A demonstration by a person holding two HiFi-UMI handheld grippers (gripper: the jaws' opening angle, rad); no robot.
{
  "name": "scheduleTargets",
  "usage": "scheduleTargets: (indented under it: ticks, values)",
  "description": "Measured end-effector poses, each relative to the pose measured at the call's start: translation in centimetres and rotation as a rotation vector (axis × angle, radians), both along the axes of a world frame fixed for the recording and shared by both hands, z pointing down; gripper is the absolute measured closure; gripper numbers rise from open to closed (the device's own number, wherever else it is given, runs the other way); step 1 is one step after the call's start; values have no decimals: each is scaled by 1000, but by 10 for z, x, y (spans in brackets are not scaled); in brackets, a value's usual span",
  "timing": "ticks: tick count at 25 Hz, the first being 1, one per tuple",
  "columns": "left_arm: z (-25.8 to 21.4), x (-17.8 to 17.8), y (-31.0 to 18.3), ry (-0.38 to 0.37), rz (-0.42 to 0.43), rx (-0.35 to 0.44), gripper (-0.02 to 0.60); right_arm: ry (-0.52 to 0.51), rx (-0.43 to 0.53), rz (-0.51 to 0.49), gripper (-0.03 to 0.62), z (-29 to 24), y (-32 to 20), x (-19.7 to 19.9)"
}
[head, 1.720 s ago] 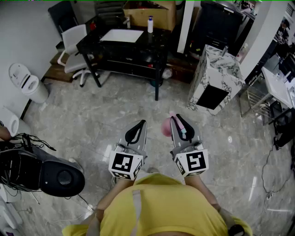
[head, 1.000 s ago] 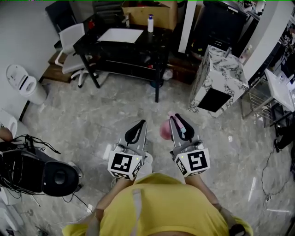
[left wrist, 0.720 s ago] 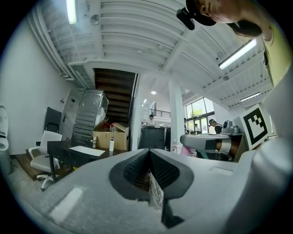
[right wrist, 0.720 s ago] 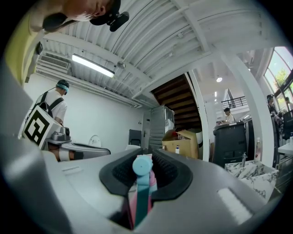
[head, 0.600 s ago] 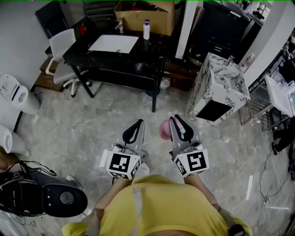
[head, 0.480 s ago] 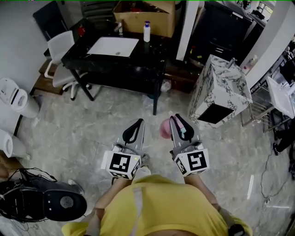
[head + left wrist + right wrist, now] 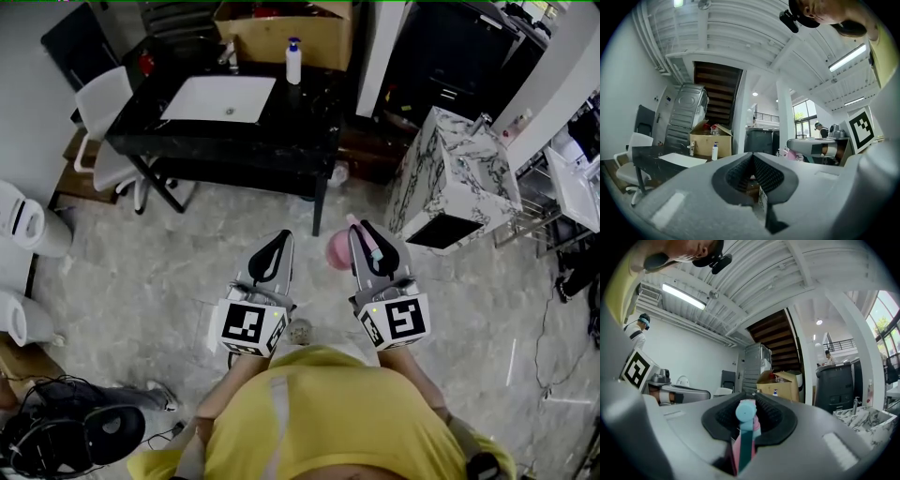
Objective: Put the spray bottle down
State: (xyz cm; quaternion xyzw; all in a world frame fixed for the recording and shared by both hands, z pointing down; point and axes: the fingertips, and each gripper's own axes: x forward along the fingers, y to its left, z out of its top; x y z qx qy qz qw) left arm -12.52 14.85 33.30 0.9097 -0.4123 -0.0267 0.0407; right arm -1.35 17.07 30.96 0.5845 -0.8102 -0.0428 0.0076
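Right gripper view shows the spray bottle [image 7: 746, 412] pinched between the dark pads of my right claw [image 7: 746, 399]. Its teal head pokes up near the jaw tips, and the pink body runs down between the jaws toward the camera. The jaws stand narrow, closed onto the bottle from both sides.

From the head view, the pink body bulges out at the left side of that claw, with a teal strip showing on top between the jaws. The bottle hangs in the air over the marbled floor [image 7: 169, 244], well apart from the black desk [image 7: 281, 150] ahead. My left claw [image 7: 752, 157] sits near it on the left, jaws pressed together with nothing between them.

On the desk lie a white rectangle [image 7: 220, 98] and a white pump bottle [image 7: 293, 61], with a cardboard box [image 7: 281, 23] behind. A white chair [image 7: 98, 103] stands at the desk's left end, and a marble-patterned cabinet [image 7: 450, 178] stands to its right.

The spray bottle's lower end is hidden under my claw in the head view and cut off by the jaw bodies in the right gripper view. I cannot tell which way its nozzle faces.
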Motion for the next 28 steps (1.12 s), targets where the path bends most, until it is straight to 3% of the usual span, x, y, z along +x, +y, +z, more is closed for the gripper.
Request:
scheduleTargets:
  ticks: [8, 16, 28]
  values:
    - [12, -1, -32, 18, 2, -24, 580, 3, -18, 7, 530, 9, -34, 2]
    - [11, 13, -82, 16, 5, 3, 580, -2, 18, -11, 530, 7, -90, 15]
    - [15, 46, -241, 4, -35, 7, 580, -5, 15, -106, 530, 17, -261, 40]
